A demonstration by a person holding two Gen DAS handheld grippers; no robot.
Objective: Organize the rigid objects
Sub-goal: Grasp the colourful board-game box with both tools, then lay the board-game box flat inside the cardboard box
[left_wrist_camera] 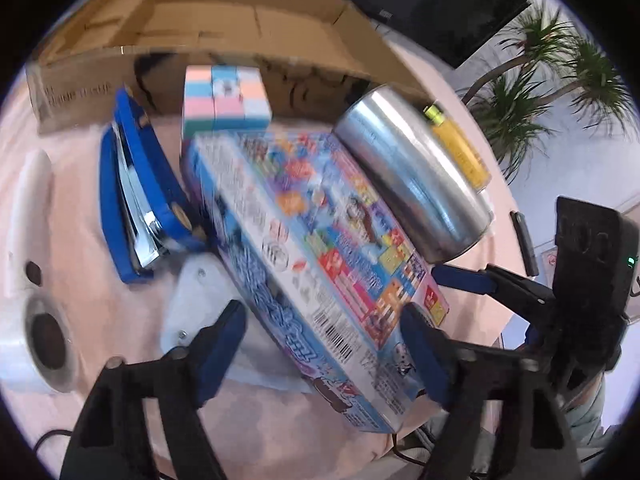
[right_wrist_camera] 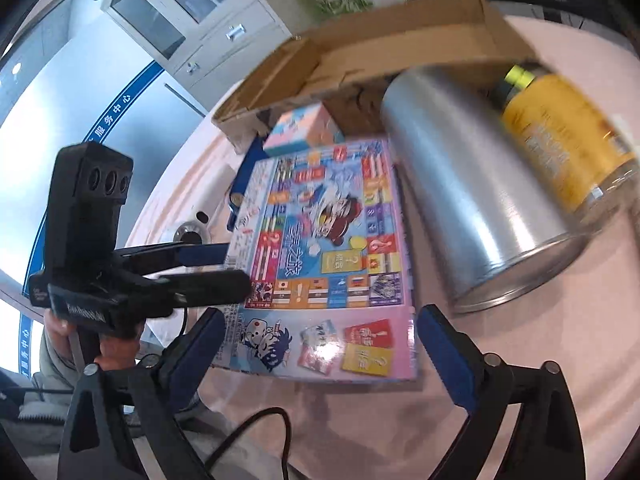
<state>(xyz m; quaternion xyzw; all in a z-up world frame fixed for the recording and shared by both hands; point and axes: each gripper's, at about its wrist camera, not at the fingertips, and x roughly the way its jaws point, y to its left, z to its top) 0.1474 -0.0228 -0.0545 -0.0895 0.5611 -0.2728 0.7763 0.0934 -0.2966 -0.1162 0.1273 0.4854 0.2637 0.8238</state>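
A colourful board-game box [left_wrist_camera: 320, 248] lies tilted on the pink table, also in the right wrist view [right_wrist_camera: 324, 240]. My left gripper [left_wrist_camera: 324, 344] is open, its blue pads on either side of the box's near end. My right gripper [right_wrist_camera: 320, 356] is open just in front of the box's near edge; it also shows in the left wrist view [left_wrist_camera: 472, 280]. A pastel cube [left_wrist_camera: 224, 100], a silver can [left_wrist_camera: 416, 184] on its side and a yellow bottle [left_wrist_camera: 460, 148] lie beside the box.
An open cardboard box [left_wrist_camera: 192, 24] stands at the back of the table. A blue stapler [left_wrist_camera: 136, 184] lies left of the game box. A white tape dispenser [left_wrist_camera: 36, 304] sits at the far left. A plant [left_wrist_camera: 560, 68] stands off the table.
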